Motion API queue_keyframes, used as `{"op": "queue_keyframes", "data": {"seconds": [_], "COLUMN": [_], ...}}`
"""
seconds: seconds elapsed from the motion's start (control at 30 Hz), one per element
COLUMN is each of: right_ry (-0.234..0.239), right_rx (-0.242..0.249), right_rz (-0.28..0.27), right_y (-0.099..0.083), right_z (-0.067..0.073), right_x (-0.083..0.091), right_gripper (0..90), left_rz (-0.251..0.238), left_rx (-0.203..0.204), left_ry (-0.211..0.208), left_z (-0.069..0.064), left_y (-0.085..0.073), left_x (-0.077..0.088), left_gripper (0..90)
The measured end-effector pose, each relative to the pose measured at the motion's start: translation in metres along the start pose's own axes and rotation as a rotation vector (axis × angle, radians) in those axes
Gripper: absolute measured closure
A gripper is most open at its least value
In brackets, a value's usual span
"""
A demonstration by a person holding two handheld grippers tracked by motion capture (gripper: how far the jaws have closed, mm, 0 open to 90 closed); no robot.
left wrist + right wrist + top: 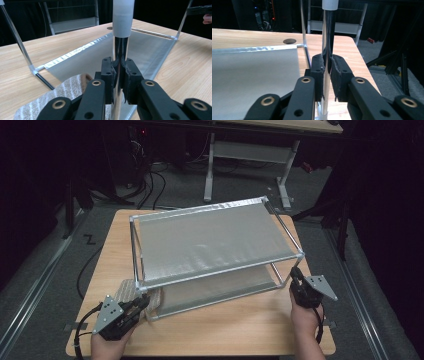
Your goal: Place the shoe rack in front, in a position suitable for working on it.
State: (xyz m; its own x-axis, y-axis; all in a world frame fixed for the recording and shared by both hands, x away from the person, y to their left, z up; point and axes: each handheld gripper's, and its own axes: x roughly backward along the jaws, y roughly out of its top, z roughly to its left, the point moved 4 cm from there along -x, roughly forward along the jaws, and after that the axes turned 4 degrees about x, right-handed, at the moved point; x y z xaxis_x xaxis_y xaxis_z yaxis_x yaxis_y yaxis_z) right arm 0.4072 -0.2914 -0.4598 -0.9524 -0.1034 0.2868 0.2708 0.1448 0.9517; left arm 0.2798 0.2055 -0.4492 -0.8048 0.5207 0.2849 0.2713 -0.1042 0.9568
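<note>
Currently I see both tools clamped on the rack (210, 240): left tool (120, 75) grips its near-left upright post, right tool (327, 72) its near-right post, on the bench (240, 330).

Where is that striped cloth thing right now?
In the high view the striped cloth lies on the wooden table at the near left corner of the metal rack, just beside the left gripper.
</note>
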Motion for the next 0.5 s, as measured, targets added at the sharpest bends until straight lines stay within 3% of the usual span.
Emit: {"op": "queue_keyframes", "data": {"seconds": [0.2, 0.43, 0.47, 0.5], "right_ry": [0.013, 0.023, 0.026, 0.028], "right_rx": [0.012, 0.019, 0.022, 0.016], "right_rz": [0.0, -0.004, -0.005, -0.005], "right_y": [0.006, 0.017, 0.019, 0.02], "right_z": [0.009, 0.023, 0.025, 0.026], "right_x": [-0.016, -0.052, -0.057, -0.062], "right_gripper": [81.2, 80.6, 80.5, 80.2], "left_rz": [0.005, 0.009, -0.016, -0.021], "left_rx": [0.007, -0.008, 0.053, 0.05], "left_ry": [-0.01, -0.037, -0.051, -0.051], "left_z": [-0.003, -0.013, -0.019, -0.02], "left_y": [-0.003, -0.006, -0.007, -0.006], "left_x": [0.01, 0.019, 0.017, 0.017], "left_gripper": [80.2, 80.1, 80.1, 80.1]}}
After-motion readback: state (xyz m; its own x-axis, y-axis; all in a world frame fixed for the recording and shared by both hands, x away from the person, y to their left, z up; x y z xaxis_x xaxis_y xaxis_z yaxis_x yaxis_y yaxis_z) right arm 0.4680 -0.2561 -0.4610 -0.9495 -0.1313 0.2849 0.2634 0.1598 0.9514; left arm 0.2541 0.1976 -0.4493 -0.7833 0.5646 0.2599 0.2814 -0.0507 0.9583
